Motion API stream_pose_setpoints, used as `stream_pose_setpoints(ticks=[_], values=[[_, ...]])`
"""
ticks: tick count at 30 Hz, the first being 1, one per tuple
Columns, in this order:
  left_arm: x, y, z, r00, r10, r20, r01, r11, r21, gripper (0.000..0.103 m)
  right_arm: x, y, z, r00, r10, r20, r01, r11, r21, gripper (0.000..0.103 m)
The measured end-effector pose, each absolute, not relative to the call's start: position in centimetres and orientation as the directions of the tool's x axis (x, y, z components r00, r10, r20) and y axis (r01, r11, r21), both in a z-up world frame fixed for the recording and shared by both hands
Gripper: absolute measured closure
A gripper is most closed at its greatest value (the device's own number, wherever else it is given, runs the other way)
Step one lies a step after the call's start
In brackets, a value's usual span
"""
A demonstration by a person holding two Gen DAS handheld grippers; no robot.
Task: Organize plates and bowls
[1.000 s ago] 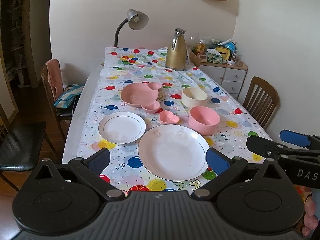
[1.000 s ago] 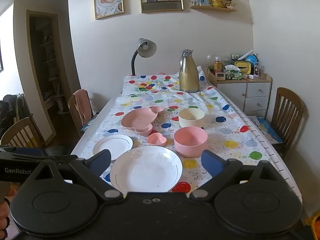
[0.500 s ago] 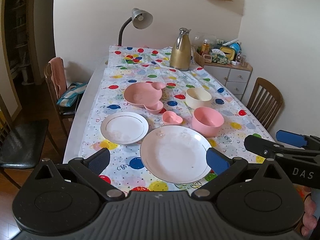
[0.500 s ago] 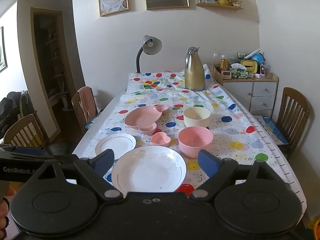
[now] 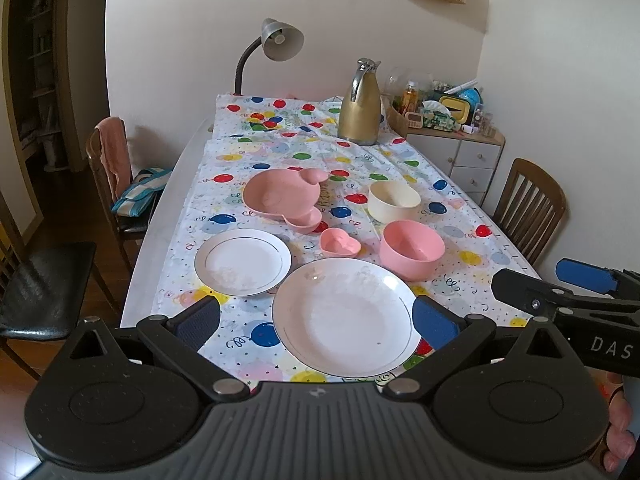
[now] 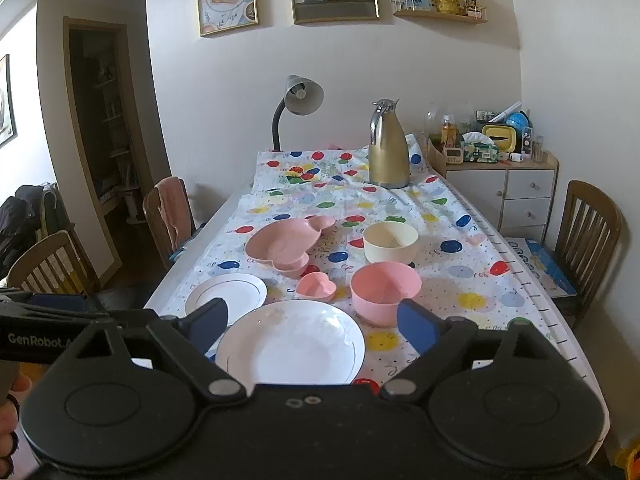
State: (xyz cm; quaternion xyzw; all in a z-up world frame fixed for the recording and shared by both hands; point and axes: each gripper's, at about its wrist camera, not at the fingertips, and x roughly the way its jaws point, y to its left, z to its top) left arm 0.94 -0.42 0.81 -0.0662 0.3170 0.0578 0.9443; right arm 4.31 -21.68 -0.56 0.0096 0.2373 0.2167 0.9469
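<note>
A large white plate [image 5: 346, 316] [image 6: 292, 344] lies at the table's near end, a smaller white plate [image 5: 243, 261] [image 6: 226, 294] to its left. Behind them are a small pink heart dish [image 5: 340, 242] [image 6: 316, 286], a pink bowl [image 5: 412, 249] [image 6: 385, 290], a cream bowl [image 5: 394, 200] [image 6: 391, 242] and a pink bear-shaped plate [image 5: 280, 196] [image 6: 286, 244]. My left gripper [image 5: 316, 320] hangs open above the table's near edge, the big plate framed between its fingers. My right gripper [image 6: 312, 324] [image 5: 560, 284] is open too, to the right of the left one, holding nothing.
A gold thermos jug [image 5: 360, 108] and a grey desk lamp [image 5: 280, 40] stand at the table's far end. Wooden chairs [image 5: 528, 208] [image 5: 116, 184] flank the table, with a black chair [image 5: 40, 288] near left. A cluttered white cabinet [image 6: 500, 184] stands far right.
Both grippers have drifted slightly forward toward the table, so the dishes look a little nearer. Nothing on the table moved, and both grippers stayed open.
</note>
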Motion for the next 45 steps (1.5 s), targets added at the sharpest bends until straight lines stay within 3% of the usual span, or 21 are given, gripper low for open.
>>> stream_pose_setpoints(ticks=[30, 45], values=[[2.5, -0.1, 0.1, 0.783, 0.072, -0.618, -0.175, 0.979, -0.107, 0.000, 5.0, -21.4, -0.6, 0.784, 0.424, -0.454, -0.418, 0.901, 0.119, 0.008], [7.3, 1.4, -3.8, 0.711, 0.084, -0.698, -0.248, 0.959, -0.137, 0.000, 10.8, -21.6, -4.1, 0.717, 0.418, -0.557, -0.446, 0.890, 0.095, 0.008]])
